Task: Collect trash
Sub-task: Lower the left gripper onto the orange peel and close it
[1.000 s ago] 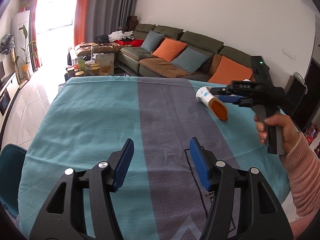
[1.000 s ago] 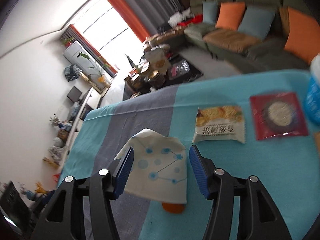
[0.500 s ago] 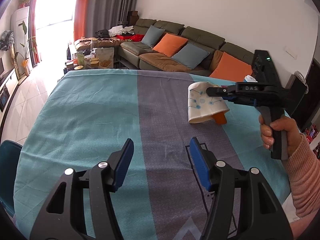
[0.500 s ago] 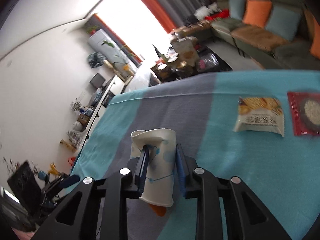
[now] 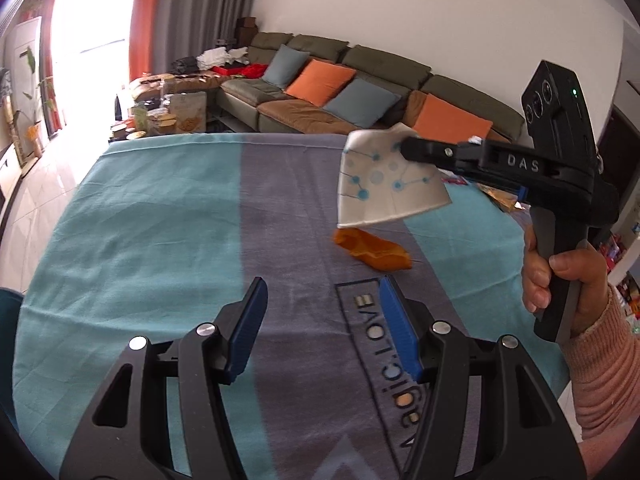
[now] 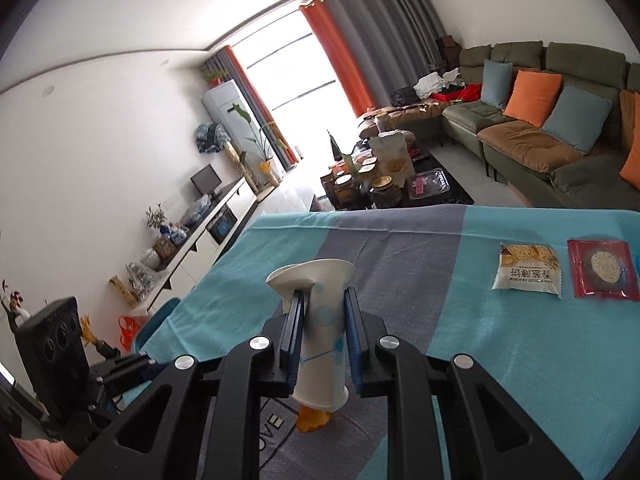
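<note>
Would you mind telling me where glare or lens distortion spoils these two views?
Left wrist view: the window is blown out white and the tablecloth edges bow. Right wrist view: the window glares too, walls curve strongly, yet the paper cup stays sharp.

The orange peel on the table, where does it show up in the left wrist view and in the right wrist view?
Left wrist view: orange peel lies on the cloth's grey stripe, right of centre, below the lifted paper cup.
Right wrist view: low centre, peeking out under the cup's base.
Shared landmark: the grey stripe of the tablecloth.
</note>
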Tool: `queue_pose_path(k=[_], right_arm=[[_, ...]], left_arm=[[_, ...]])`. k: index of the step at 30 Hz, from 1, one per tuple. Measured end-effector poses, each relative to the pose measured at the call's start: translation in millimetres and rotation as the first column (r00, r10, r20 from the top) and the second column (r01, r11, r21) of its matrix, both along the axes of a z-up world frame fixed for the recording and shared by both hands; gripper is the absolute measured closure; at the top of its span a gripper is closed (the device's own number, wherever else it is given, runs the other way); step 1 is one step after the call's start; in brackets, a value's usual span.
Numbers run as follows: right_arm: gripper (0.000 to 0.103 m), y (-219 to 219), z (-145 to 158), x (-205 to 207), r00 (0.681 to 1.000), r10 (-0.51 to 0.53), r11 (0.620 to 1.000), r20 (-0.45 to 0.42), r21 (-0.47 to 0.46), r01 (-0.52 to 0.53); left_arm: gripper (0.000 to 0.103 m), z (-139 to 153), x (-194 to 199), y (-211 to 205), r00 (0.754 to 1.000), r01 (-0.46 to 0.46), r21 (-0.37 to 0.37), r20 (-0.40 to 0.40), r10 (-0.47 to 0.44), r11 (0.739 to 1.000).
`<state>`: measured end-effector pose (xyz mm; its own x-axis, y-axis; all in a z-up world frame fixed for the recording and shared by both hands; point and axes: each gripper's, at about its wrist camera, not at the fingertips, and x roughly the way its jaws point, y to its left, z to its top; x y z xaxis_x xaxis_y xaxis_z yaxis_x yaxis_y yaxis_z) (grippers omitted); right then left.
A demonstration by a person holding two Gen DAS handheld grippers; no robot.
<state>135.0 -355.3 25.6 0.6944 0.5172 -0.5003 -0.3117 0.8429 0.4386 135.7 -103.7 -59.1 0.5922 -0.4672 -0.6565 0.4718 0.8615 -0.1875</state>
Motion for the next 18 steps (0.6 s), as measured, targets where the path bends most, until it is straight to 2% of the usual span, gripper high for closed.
queue_pose_path(k=[7,13,16,18], right_arm=[[0.085,-15.4,-3.9,1.9,0.999,-0.050,0.997,-0.015,0.049,0.051],[0.084,-17.6,-11.2,2.2,0.997,-0.063,0.998,-0.033,0.024,0.064],[0.083,-18.6,-17.6,2.6,0.997,-0.062,0.998,-0.052,0.009,0.063],[0.081,-17.9,-21.9,4.3,0.996,-0.054,0.998,-0.068,0.014,0.055]], left_arm=[[0.047,-12.3,22.0,-33.6,0.994,0.073,0.000,-0.078,-0.073,0.997],[0.049,-28.2,44.8,-53.3,0.984,0.074,-0.002,-0.163,-0.073,0.997],[0.054,-33.8,47.5,-57.7,0.981,0.075,-0.010,-0.180,-0.076,0.997],[0.065,-34.5,48.9,-61.3,0.979,0.083,-0.017,-0.186,-0.085,0.996]])
